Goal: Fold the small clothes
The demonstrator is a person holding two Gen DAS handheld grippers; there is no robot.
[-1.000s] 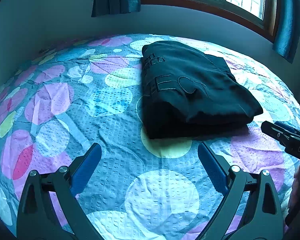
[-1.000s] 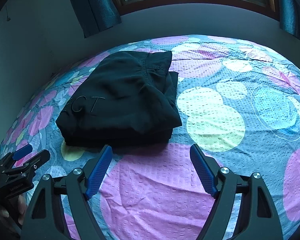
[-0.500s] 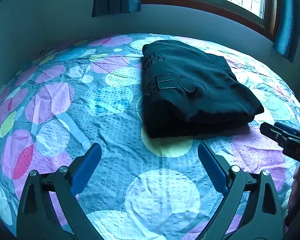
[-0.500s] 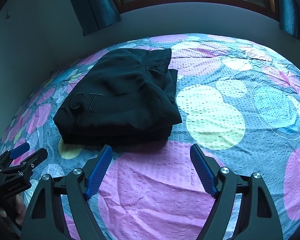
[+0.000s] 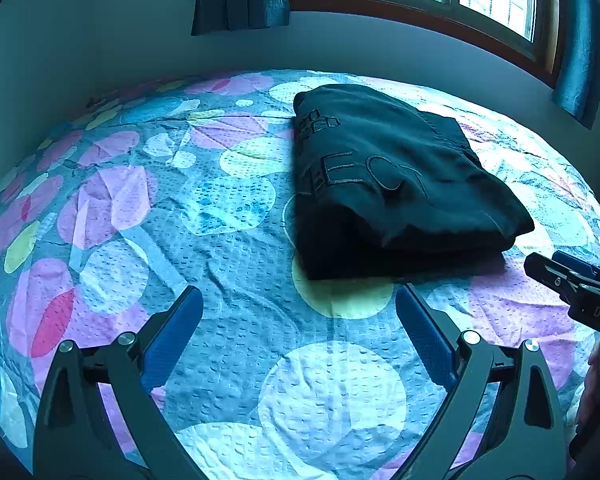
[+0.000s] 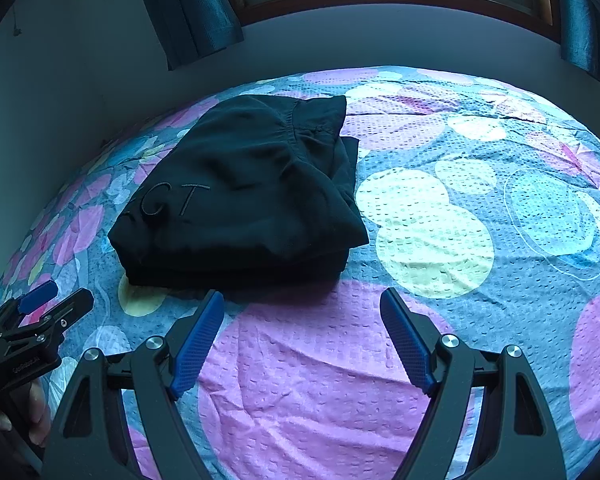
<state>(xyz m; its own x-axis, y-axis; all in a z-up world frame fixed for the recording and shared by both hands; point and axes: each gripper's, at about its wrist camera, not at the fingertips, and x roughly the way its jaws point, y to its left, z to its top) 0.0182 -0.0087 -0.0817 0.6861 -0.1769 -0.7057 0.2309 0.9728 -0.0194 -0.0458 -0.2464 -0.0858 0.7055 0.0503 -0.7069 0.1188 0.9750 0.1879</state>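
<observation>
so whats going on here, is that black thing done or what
A person holds a two-finger gripper in each hand over a bed with a spotted bedspread. The black garment lies folded into a compact stack on it, untouched. The left gripper and the right gripper are both open and empty, poised just short of the garment's near edge. From how it lies, the folding looks finished.

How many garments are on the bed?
1: a folded black garment on the bedspread, ahead of both open grippers. Its layers could hide another.
</observation>
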